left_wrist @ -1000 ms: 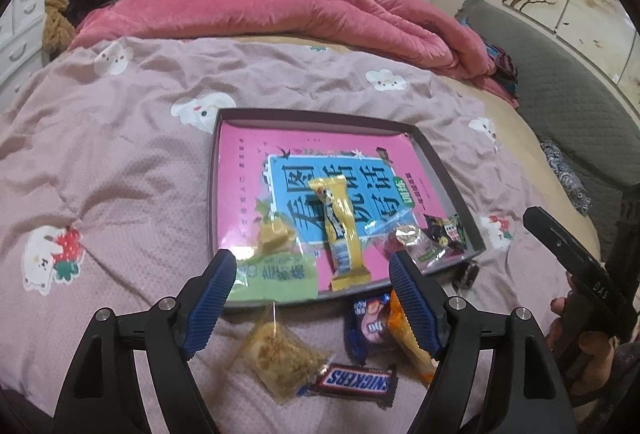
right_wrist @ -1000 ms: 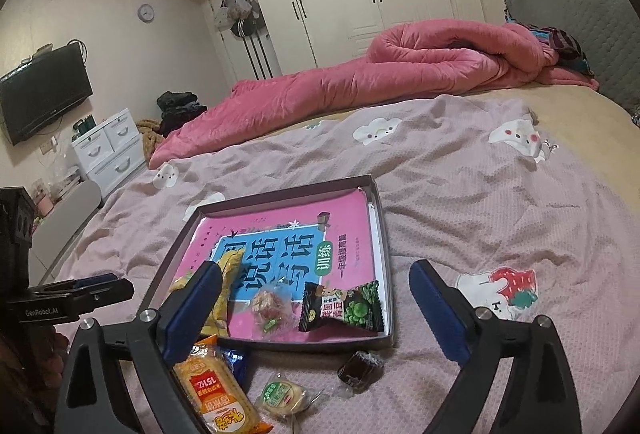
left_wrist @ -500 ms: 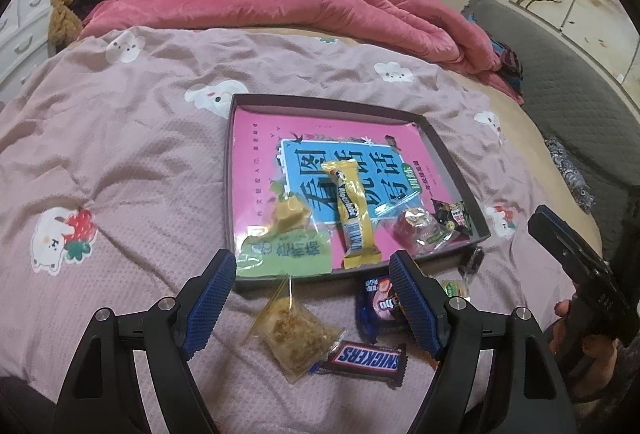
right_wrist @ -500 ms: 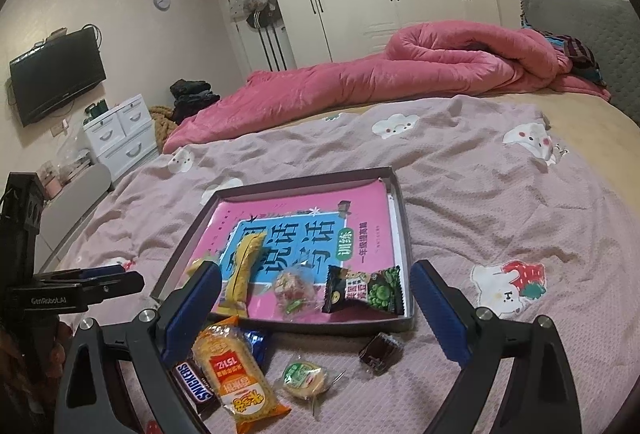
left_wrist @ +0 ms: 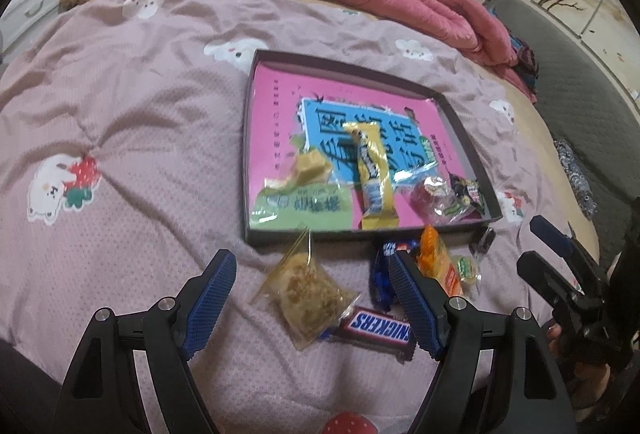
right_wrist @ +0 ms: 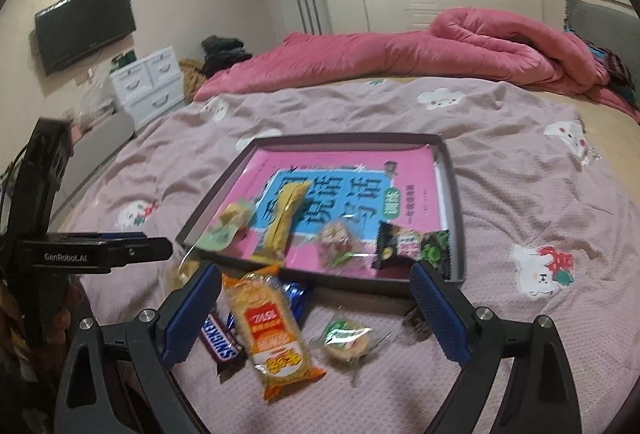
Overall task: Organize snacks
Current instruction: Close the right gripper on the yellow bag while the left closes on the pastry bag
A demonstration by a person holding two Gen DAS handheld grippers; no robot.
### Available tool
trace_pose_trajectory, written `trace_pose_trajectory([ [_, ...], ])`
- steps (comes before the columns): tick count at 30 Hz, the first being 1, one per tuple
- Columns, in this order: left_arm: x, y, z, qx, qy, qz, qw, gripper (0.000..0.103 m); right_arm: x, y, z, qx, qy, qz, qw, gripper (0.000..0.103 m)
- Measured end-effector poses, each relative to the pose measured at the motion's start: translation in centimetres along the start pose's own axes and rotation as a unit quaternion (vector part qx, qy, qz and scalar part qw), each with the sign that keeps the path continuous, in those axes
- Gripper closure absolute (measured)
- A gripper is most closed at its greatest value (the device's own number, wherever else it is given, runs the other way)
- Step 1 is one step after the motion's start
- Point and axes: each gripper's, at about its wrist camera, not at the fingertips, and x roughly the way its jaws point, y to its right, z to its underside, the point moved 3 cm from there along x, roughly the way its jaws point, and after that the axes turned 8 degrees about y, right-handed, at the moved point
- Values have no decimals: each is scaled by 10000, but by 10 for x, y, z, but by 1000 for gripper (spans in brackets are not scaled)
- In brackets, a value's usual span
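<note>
A dark shallow box with a pink book inside lies on the bed. It holds a yellow bar, a green-labelled cake packet, a clear sweet packet and a black-green packet. Loose snacks lie in front of the box: a clear crumbly packet, a Snickers bar, an orange packet, a blue packet, a round cake and a dark sweet. My left gripper is open above the crumbly packet. My right gripper is open above the orange packet.
The bed has a mauve cover with cartoon prints. A rolled pink quilt lies along the far side. A grey headboard stands on the right. White drawers and a wall TV are at the left.
Both grippers have drawn back and lowered toward the loose snacks in front of the box. More of the near snacks now shows. Both stay open. No snack has moved.
</note>
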Motion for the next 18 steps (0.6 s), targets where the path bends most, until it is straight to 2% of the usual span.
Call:
trace_pose_trajectory([
  [18,9,1,14,-92,-315,52,9994,23,18,-22,23,-318,-647,-326,9969,8],
])
